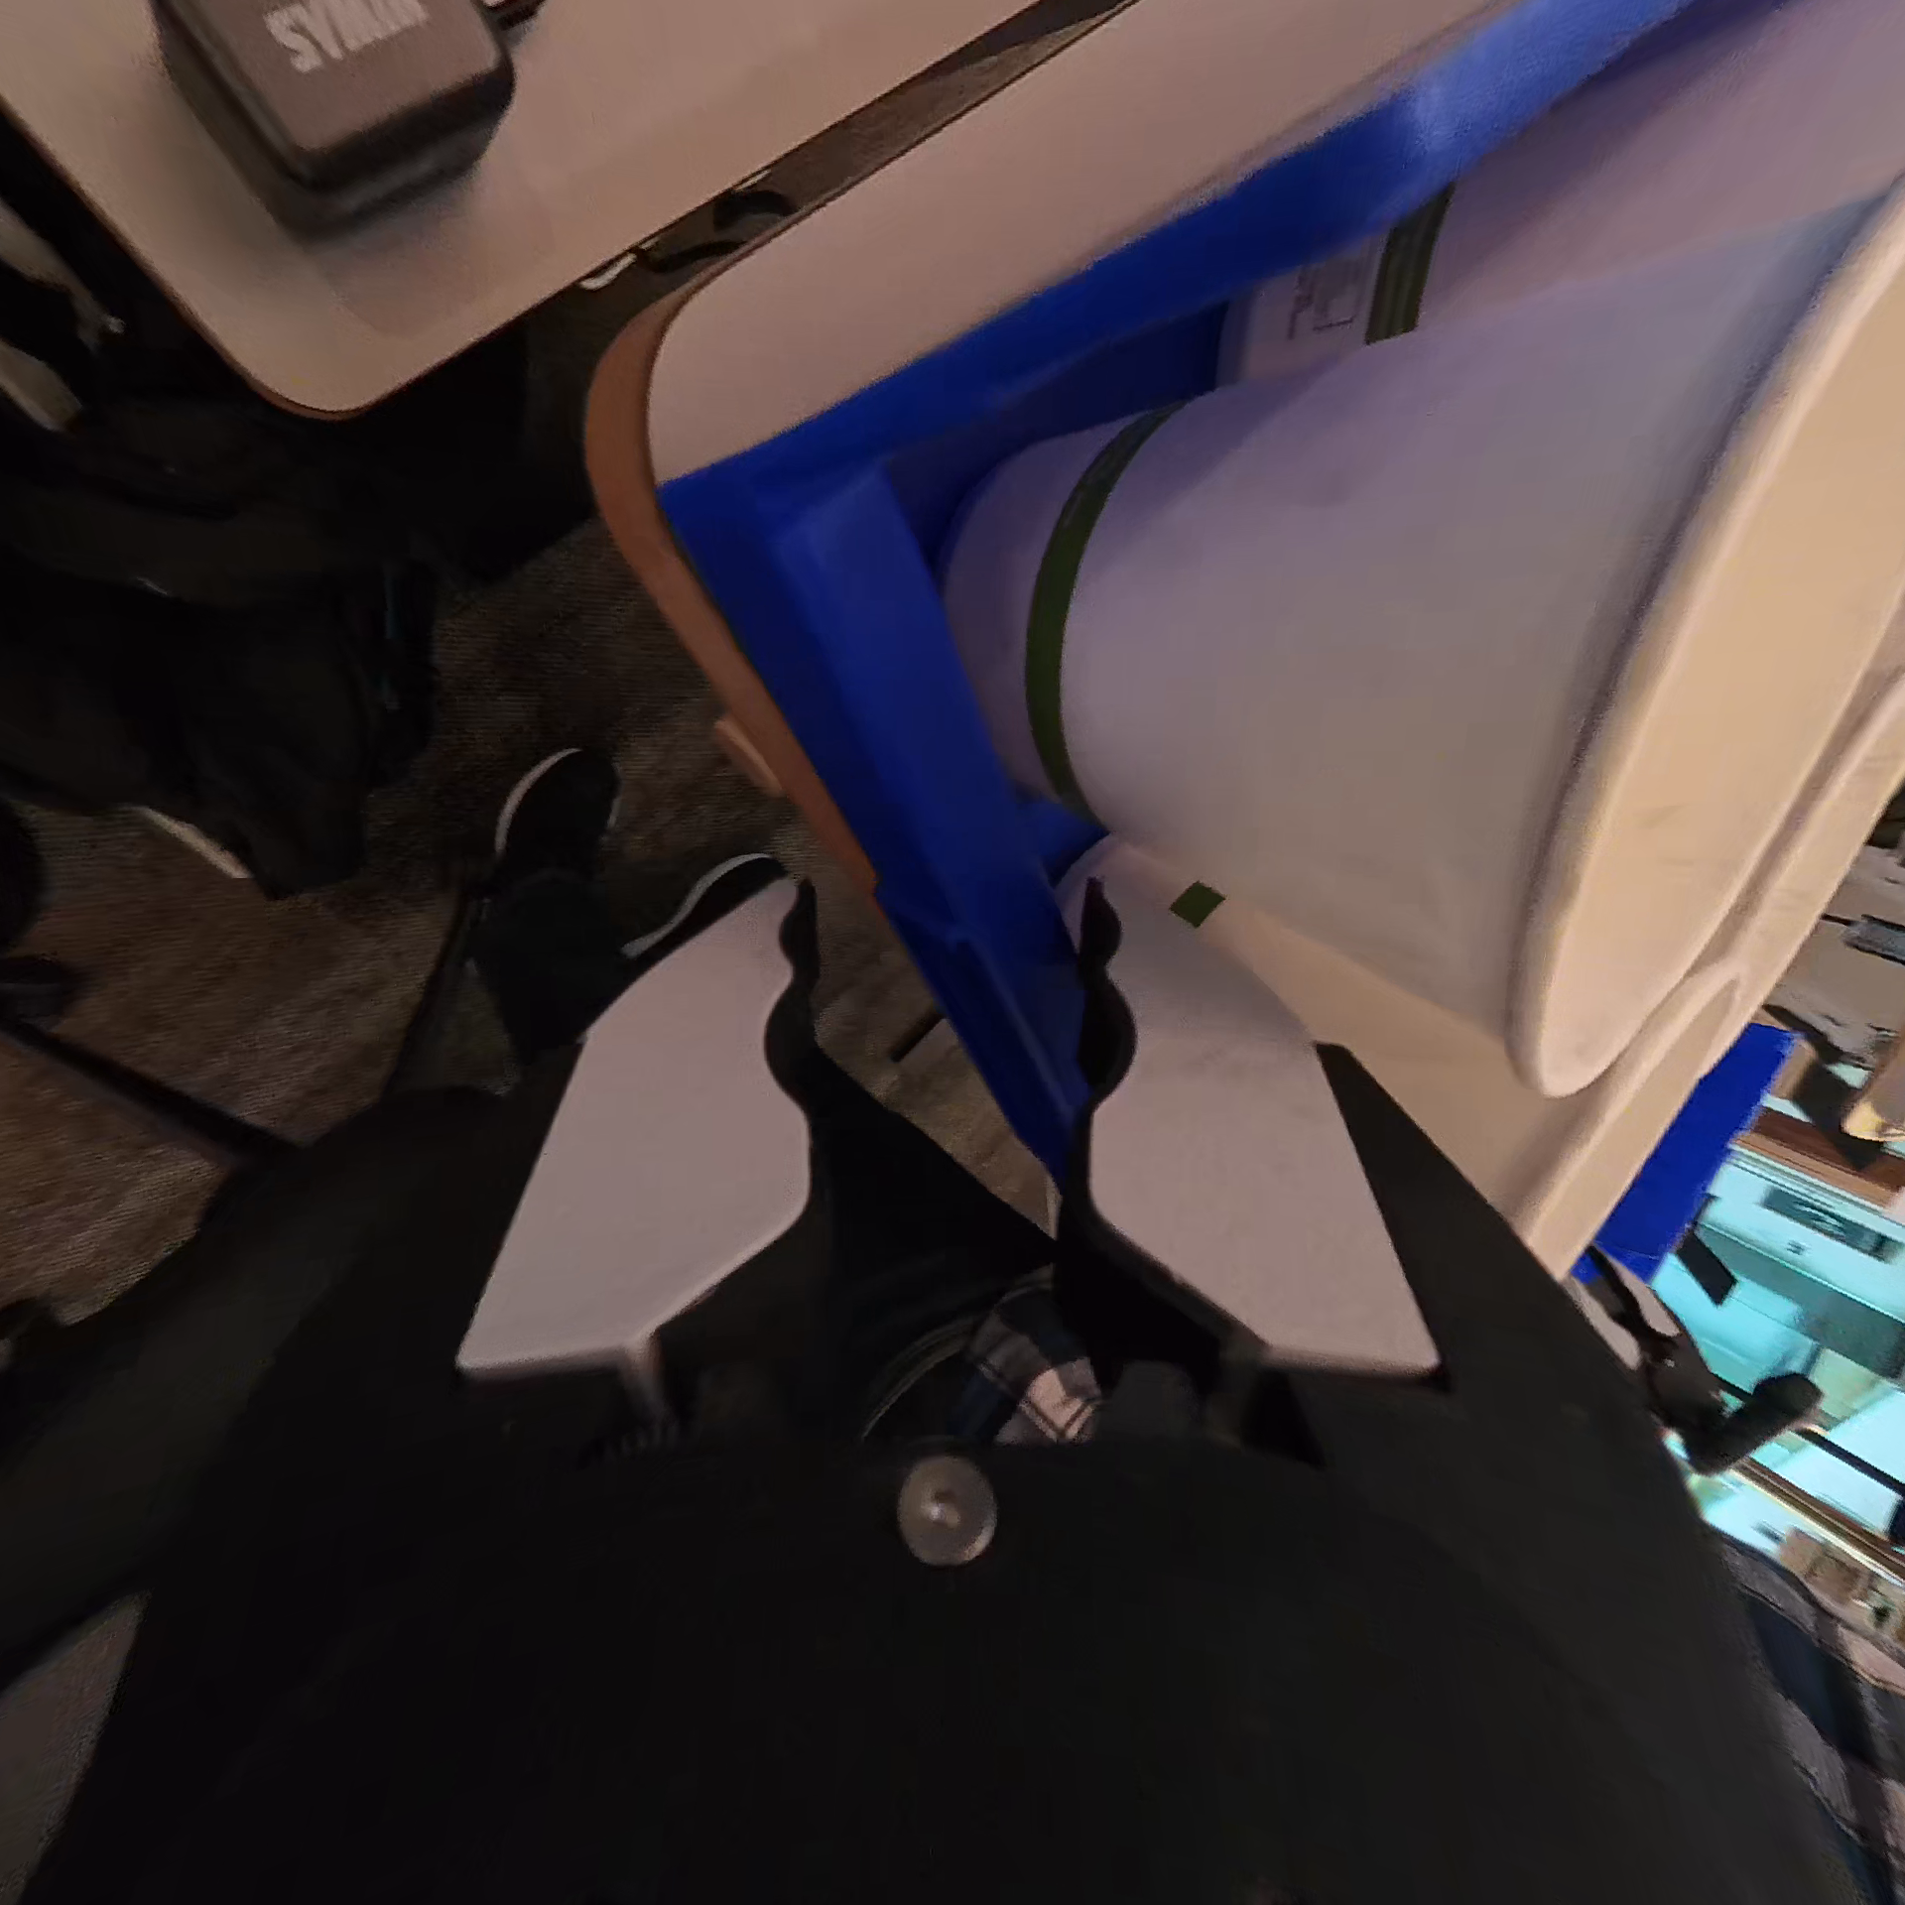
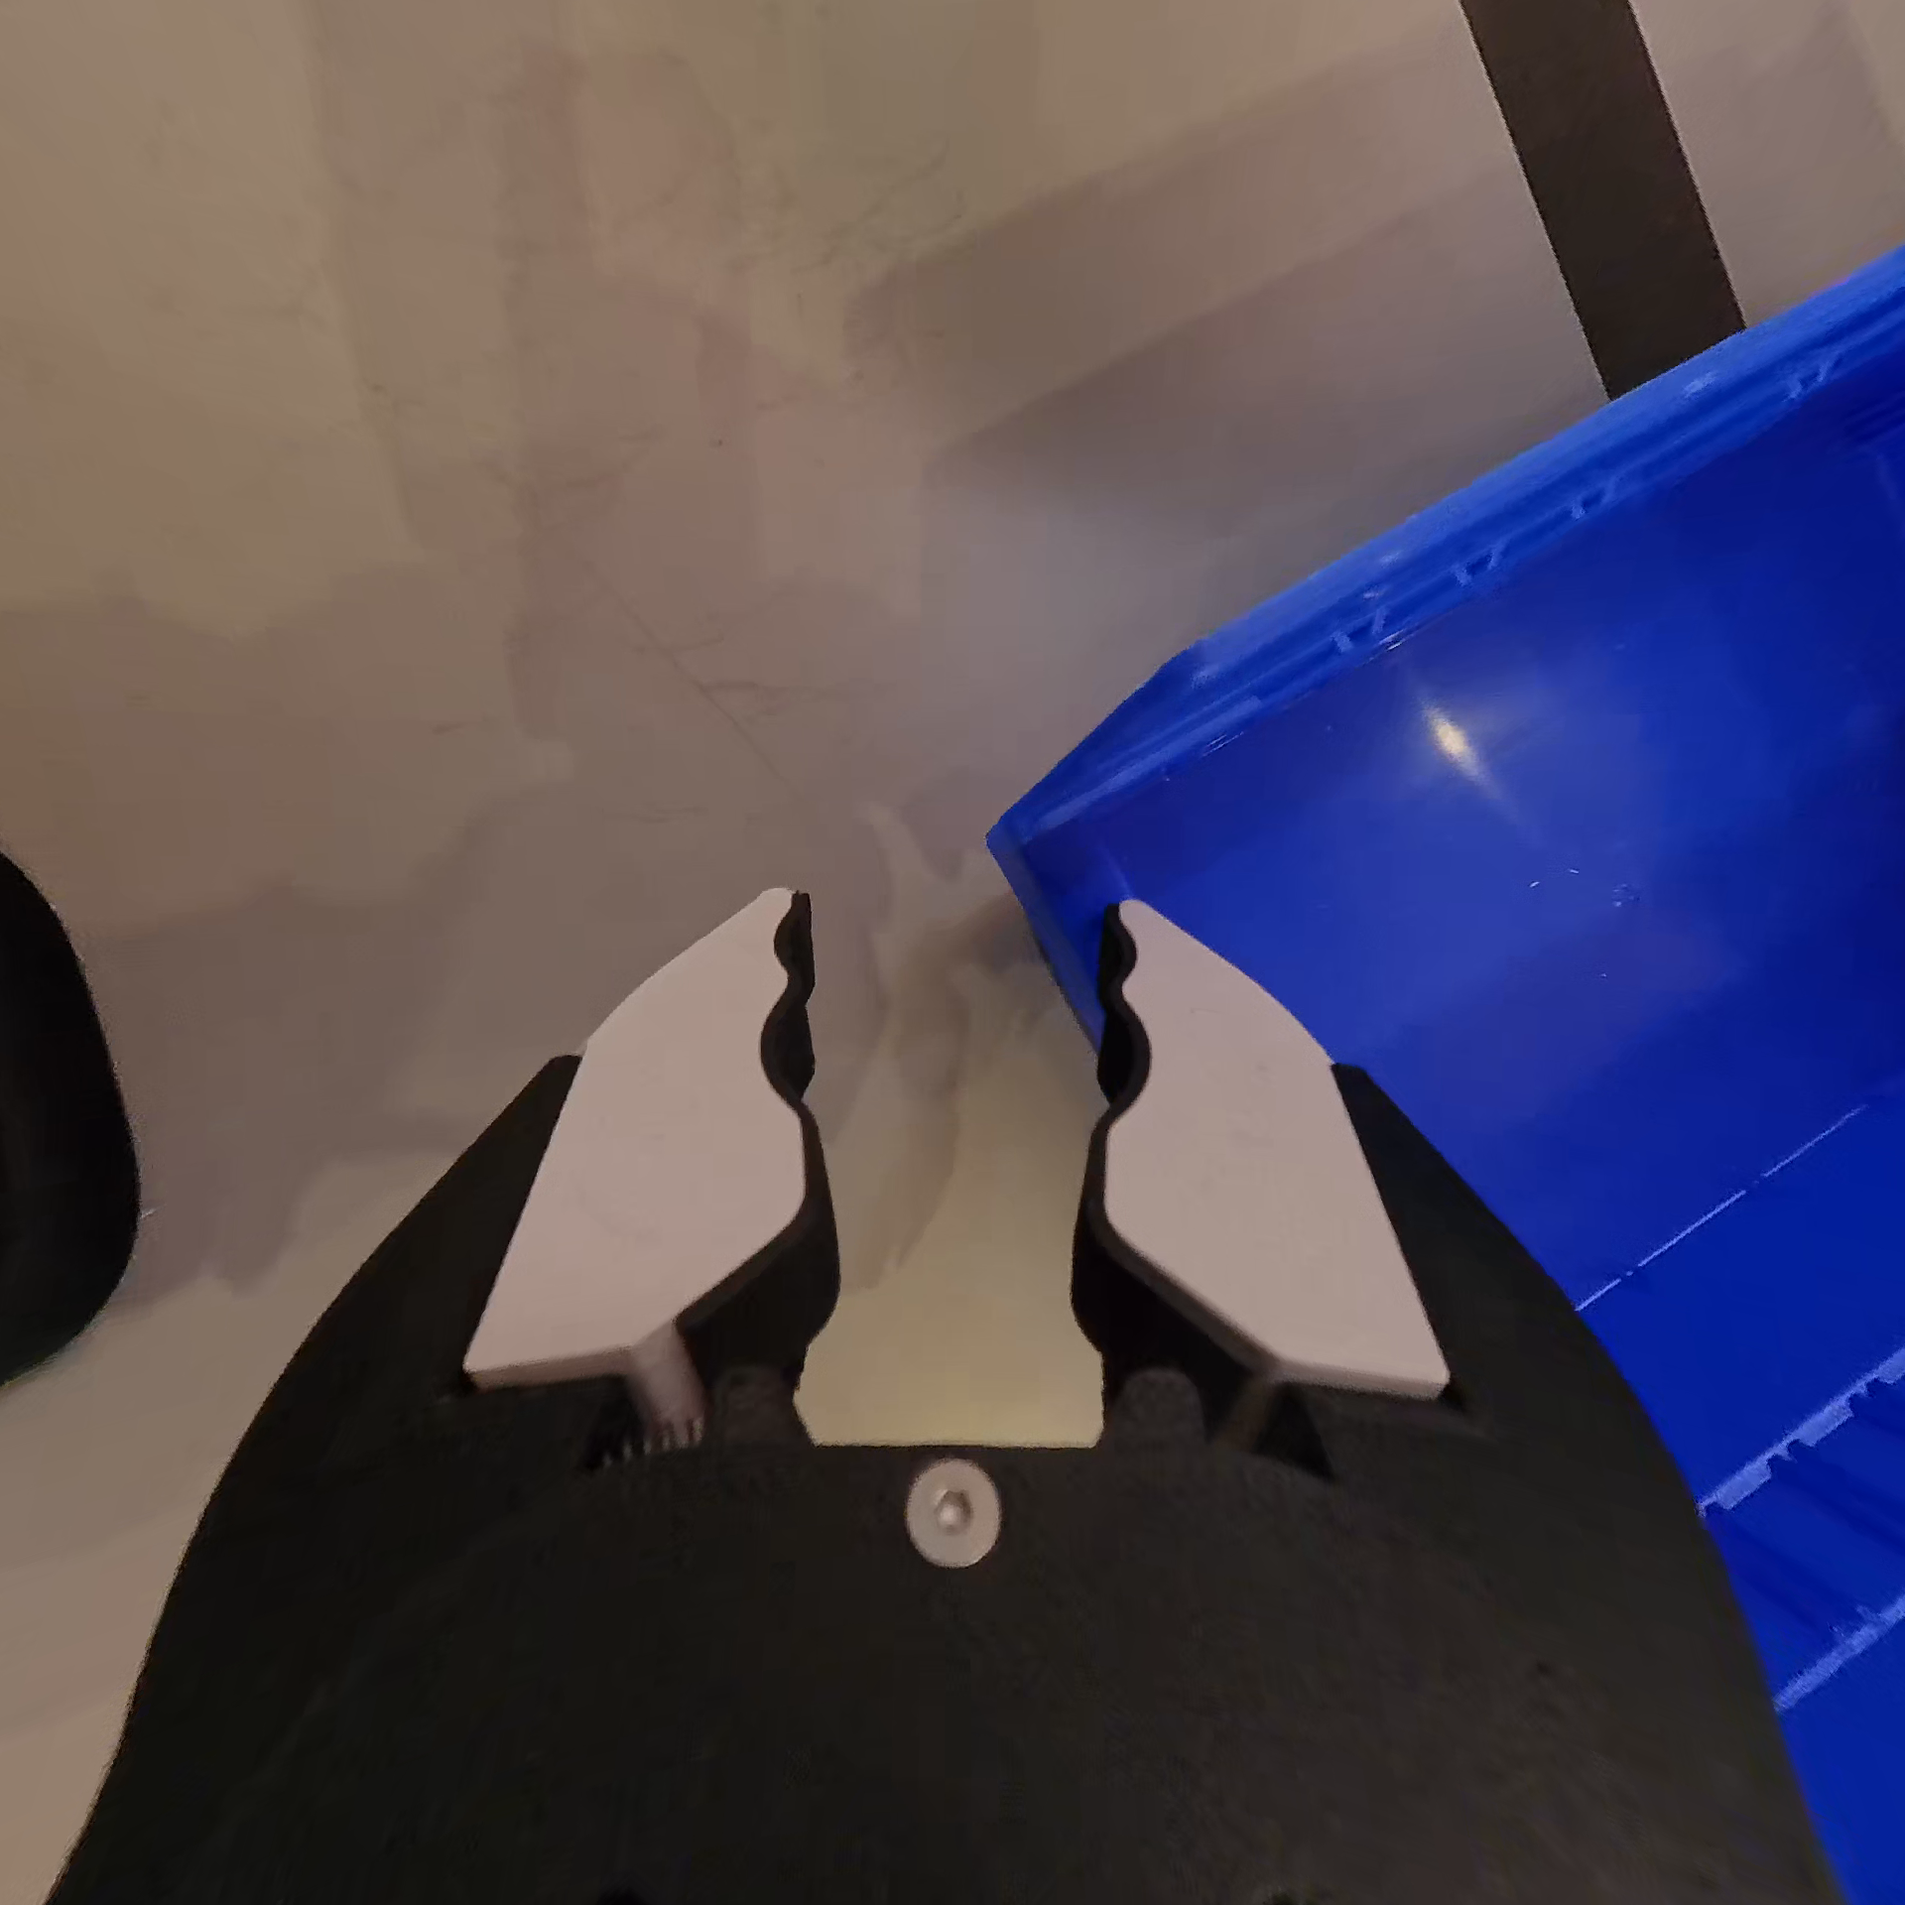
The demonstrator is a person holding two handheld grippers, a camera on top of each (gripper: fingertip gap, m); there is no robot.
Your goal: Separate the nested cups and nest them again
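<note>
- Here your left gripper has its jaws apart, straddling the blue bin wall without clamping it.
- White cups lie nested inside that bin.
- Your right gripper jaws are open above the table.

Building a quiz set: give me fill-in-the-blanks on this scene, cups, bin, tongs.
1. The white cups lie inside a ____ bin.
2. A thin ____ band rings the nearer cup.
3. The right tongs are ____, with only tabletop between them.
4. The bin sits near the table's rounded ____.

Missing: blue; green; open; corner
</note>
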